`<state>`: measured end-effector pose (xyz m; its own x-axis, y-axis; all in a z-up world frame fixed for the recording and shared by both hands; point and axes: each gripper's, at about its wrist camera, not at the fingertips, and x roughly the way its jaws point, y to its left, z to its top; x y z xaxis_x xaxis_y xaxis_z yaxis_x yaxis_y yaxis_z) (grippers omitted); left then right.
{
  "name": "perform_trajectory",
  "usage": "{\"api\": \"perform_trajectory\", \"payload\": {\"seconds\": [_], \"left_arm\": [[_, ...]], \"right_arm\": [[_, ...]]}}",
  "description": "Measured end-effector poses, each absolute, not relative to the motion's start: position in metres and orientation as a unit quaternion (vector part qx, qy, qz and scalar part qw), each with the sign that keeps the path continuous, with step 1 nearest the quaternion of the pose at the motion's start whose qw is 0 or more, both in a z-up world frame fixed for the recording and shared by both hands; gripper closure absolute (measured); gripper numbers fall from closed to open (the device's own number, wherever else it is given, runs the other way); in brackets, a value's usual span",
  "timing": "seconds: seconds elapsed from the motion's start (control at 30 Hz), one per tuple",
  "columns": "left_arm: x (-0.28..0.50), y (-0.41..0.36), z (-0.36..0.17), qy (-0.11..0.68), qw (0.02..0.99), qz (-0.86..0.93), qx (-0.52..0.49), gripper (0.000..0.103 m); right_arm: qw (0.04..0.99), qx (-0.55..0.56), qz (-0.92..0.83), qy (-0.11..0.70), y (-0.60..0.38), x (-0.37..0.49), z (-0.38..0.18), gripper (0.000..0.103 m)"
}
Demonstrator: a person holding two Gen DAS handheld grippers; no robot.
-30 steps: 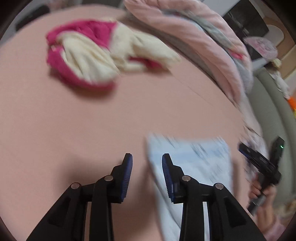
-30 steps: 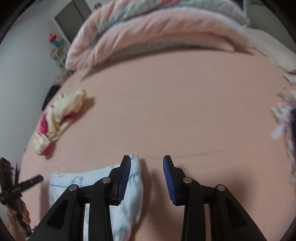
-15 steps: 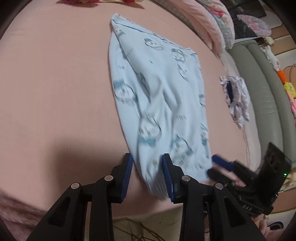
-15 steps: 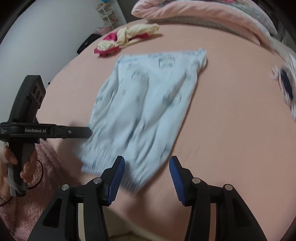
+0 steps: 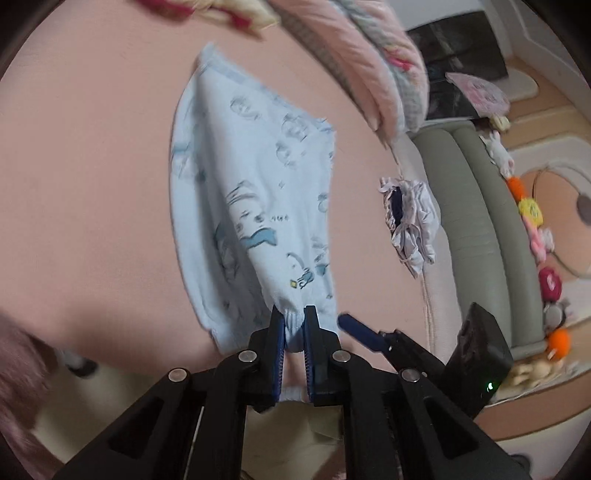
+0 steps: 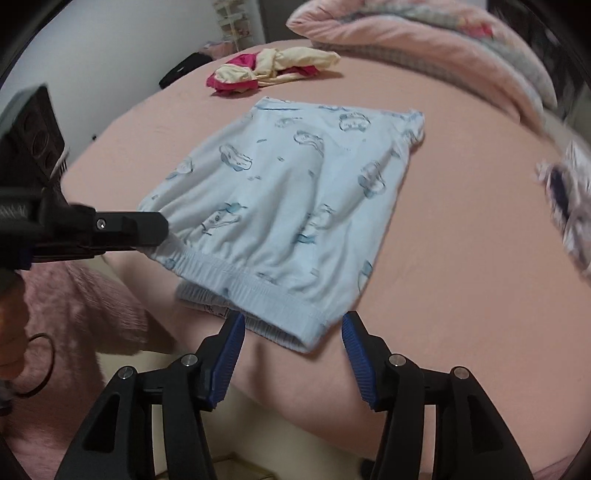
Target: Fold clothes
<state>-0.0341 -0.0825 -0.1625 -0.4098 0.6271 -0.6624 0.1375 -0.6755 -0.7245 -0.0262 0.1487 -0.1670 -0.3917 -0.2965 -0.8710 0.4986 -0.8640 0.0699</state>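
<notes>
Left gripper [image 5: 294, 318] pinching the waistband corner of the blue shorts [image 6: 291, 192]

Its fingers are clamped on the elastic, lifting that corner off the pink bed [image 6: 461, 258]. The right gripper [image 6: 293, 332] hangs spread wide, empty, with the waistband's other corner just ahead between its fingertips. A pink-and-cream garment [image 6: 266, 72] lies far beyond.

Pink bed sheet [image 6: 461, 221] fills most of both views. Rolled pink-and-grey duvet [image 6: 424, 48] along the far edge, 12 to 2 o'clock in the right wrist view. Grey-white wall [image 6: 110, 48] at 10 o'clock, small shelf rack [image 6: 232, 18] at 11 against it. Left wrist view: grey-green padded bed frame [image 5: 480, 221] at 3 o'clock, row of soft toys [image 5: 535, 229] just beside it, dark cabinet [image 5: 458, 55] at 1 o'clock, beige patterned floor [image 5: 554, 147] at 2 to 3. Dim indoor light.
</notes>
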Motion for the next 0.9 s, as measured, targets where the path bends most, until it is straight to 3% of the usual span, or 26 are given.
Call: {"api": "perform_trajectory", "payload": {"seconds": [0.13,0.23,0.47,0.6,0.7,0.83,0.9], "left_arm": [[-0.025,-0.092,-0.203,-0.376,0.123,0.73,-0.558,0.095],[-0.019,-0.113,-0.198,-0.418,0.118,0.703,-0.563,0.091],[-0.051,-0.105,-0.125,-0.251,0.148,0.817,-0.497,0.09],[-0.096,-0.06,-0.153,-0.129,0.163,0.824,-0.528,0.09],[-0.095,-0.057,-0.181,-0.05,0.129,0.794,-0.592,0.09],[-0.08,-0.086,-0.169,-0.029,0.127,0.792,-0.596,0.089],[-0.087,-0.088,-0.157,-0.01,0.122,0.815,-0.566,0.079]], "right_arm": [[0.232,0.481,-0.829,0.165,0.133,-0.028,-0.181,0.049],[0.236,0.525,-0.806,0.138,0.143,-0.043,-0.187,0.049],[0.239,0.503,-0.825,0.09,0.156,-0.081,-0.167,0.049],[0.241,0.492,-0.834,0.066,0.163,-0.103,-0.156,0.049],[0.244,0.516,-0.813,0.114,0.169,-0.097,-0.173,0.049],[0.246,0.54,-0.789,0.156,0.185,-0.092,-0.185,0.048],[0.228,0.541,-0.796,0.146,0.197,-0.099,-0.176,0.048]]}}
